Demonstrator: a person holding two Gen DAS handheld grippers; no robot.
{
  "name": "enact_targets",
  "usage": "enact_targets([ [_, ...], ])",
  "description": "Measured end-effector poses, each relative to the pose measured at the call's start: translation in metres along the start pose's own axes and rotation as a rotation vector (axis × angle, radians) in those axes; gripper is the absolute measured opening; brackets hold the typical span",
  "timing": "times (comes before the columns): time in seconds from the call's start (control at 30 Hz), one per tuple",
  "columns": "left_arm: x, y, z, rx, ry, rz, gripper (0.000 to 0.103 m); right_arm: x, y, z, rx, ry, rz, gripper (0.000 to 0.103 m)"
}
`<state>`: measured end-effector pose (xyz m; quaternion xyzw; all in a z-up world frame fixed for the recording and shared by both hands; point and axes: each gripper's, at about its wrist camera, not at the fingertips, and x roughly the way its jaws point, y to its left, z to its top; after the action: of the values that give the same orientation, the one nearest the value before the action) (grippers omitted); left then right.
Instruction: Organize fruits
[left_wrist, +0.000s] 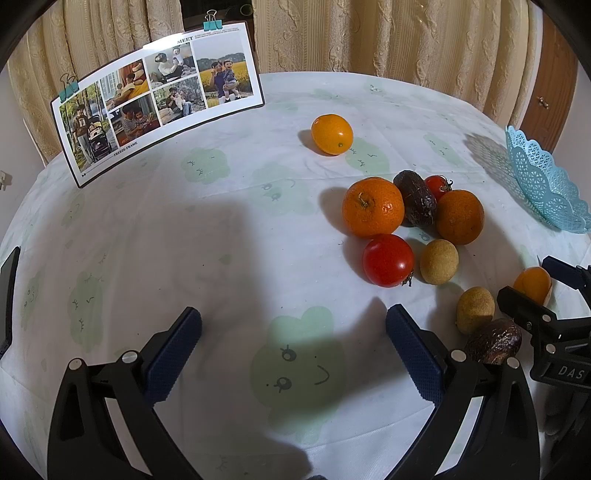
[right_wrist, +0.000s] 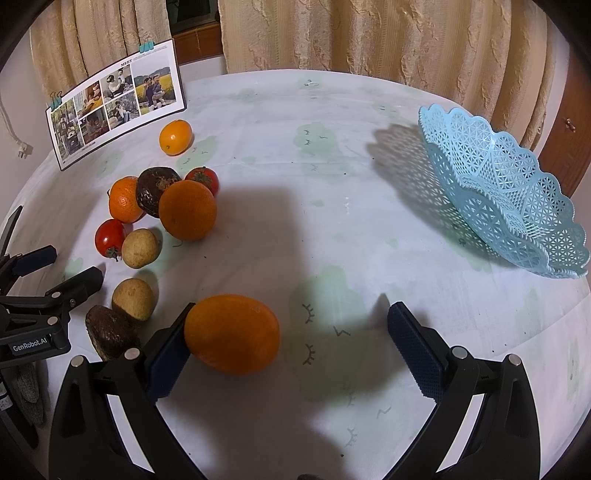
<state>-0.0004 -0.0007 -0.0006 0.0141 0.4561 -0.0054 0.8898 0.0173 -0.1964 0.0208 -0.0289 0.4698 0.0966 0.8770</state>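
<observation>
Several fruits lie on the clothed table (left_wrist: 221, 229): two oranges (left_wrist: 372, 206), a dark avocado (left_wrist: 415, 197), two tomatoes (left_wrist: 388, 260), two tan round fruits (left_wrist: 439, 261) and a lone kumquat (left_wrist: 331, 133). My left gripper (left_wrist: 293, 347) is open and empty, left of the pile. My right gripper (right_wrist: 291, 350) is open around a small orange fruit (right_wrist: 232, 334) that rests on the table against the left finger (right_wrist: 168, 363). The blue lattice basket (right_wrist: 509, 192) stands empty at the right. A second avocado (right_wrist: 109, 330) lies near the left gripper (right_wrist: 61, 273).
A clipped photo card (left_wrist: 155, 99) stands at the table's back left. Curtains (left_wrist: 369, 33) hang behind the table. A wooden door (left_wrist: 546, 96) shows at the far right. The table edge curves round at the back.
</observation>
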Motion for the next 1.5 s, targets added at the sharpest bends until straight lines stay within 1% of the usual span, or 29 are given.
enact_targets([
  [0.23, 0.000, 0.000, 0.000, 0.000, 0.000, 0.000, 0.098, 0.000, 0.000, 0.000, -0.002, 0.003, 0.001, 0.101],
  [0.47, 0.000, 0.000, 0.000, 0.000, 0.000, 0.000, 0.098, 0.002, 0.000, 0.002, -0.015, 0.024, 0.009, 0.101],
  [1.1, -0.001, 0.000, 0.000, 0.004, 0.001, -0.008, 0.098, 0.003, 0.000, 0.002, -0.024, 0.029, 0.010, 0.101],
  [1.37, -0.005, 0.001, 0.001, 0.009, -0.001, 0.000, 0.098, -0.008, -0.003, -0.001, -0.010, -0.022, 0.032, 0.101],
  [1.5, -0.017, 0.006, 0.008, -0.007, -0.017, -0.025, 0.098, -0.025, -0.013, -0.001, 0.022, -0.077, 0.055, 0.101],
])
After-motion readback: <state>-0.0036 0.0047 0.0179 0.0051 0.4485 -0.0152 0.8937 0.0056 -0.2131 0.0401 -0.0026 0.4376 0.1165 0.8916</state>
